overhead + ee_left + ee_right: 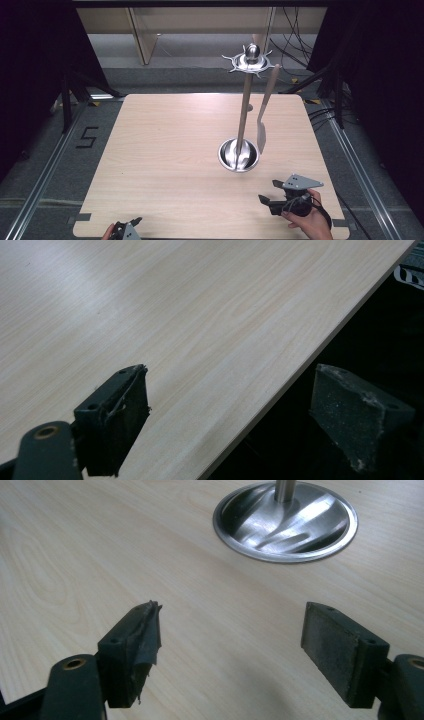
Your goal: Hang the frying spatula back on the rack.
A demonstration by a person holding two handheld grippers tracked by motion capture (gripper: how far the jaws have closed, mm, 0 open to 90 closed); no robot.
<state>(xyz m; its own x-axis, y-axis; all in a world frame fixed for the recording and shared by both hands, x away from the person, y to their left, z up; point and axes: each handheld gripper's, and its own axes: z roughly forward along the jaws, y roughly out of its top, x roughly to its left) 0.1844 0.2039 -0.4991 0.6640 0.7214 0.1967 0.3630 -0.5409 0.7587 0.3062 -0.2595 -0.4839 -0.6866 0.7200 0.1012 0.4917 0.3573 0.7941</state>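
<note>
A steel utensil stand rises from a round dish-shaped base [238, 155] at the middle right of the wooden table [165, 150]. Its pole [245, 107] ends in a hook ring [248, 61] at the top. A spatula [261, 132] with a wooden handle hangs from one hook, blade down beside the base. My right gripper [270, 192] lies near the table's front right, held by a hand, pointing toward the base. In the right gripper view it [232, 640] is open with nothing between its pads, and the base [285, 525] is just ahead. My left gripper [129, 223] sits at the front left edge, open [235, 405] and holding nothing.
In the left gripper view the table's edge [280, 395] runs diagonally between the jaws, with dark floor beyond it. Cables [295, 35] lie on the floor behind the table. Black curtains flank both sides.
</note>
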